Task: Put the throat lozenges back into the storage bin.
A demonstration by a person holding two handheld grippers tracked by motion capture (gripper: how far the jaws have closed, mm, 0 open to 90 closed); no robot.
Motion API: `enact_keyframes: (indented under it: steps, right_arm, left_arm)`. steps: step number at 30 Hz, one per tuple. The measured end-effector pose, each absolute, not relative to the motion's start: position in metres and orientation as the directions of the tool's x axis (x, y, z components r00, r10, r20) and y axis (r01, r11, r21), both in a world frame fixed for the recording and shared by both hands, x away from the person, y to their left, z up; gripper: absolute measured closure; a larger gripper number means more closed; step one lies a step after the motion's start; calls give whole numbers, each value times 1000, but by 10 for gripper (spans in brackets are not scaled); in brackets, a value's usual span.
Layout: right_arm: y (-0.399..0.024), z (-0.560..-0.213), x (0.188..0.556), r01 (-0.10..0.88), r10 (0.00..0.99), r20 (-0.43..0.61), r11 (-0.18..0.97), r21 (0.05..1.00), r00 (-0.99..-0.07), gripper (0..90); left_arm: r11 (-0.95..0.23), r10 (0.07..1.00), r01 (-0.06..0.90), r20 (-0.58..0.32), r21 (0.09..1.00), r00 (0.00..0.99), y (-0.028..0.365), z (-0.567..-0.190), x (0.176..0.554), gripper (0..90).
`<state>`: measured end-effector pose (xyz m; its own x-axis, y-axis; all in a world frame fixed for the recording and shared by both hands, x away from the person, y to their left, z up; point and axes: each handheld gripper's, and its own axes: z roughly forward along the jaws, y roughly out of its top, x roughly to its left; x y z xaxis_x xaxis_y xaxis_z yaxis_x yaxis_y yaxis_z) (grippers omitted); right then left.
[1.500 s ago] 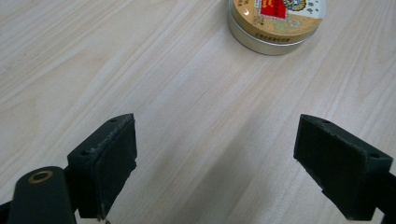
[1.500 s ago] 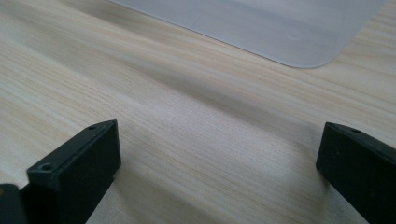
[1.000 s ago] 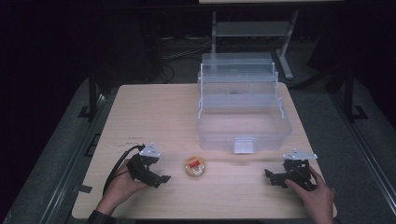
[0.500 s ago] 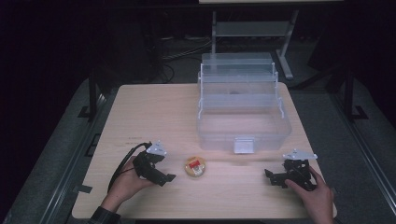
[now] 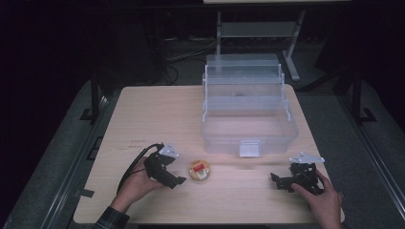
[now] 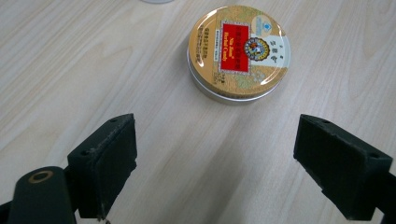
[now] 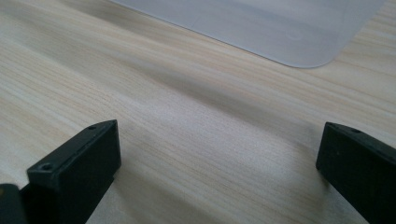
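Round gold tin point(image 5: 200, 170) with a red label lies flat on the tabletop point(image 5: 157, 114) near its front edge, just left of centre and in front of the clear plastic tiered box point(image 5: 248, 112). Left hand-held gripper point(image 5: 175, 181) sits just beside the tin on its left, its jaws spread wide and empty; in the left gripper view the tin point(image 6: 238, 52) lies straight ahead, beyond the jaw tips and slightly toward the right jaw, not yet between them. Being round, the tin offers no long axis to align with. Right hand-held gripper point(image 5: 275, 180) rests well apart toward the front right corner, jaws likewise spread over bare wood, so the left is clearly nearer for a forward reach.
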<state>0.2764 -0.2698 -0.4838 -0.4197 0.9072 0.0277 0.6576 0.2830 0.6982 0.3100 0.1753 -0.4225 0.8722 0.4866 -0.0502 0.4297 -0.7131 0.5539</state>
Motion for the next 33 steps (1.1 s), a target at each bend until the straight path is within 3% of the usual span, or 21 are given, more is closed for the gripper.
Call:
enact_keyframes:
  steps: [33]
  right_arm:
    - [-270,-484,276,658,907,28,282,698,-419,0]
  left_arm:
    - [-758,425,381,-42,529,904,140,-420,320,121]
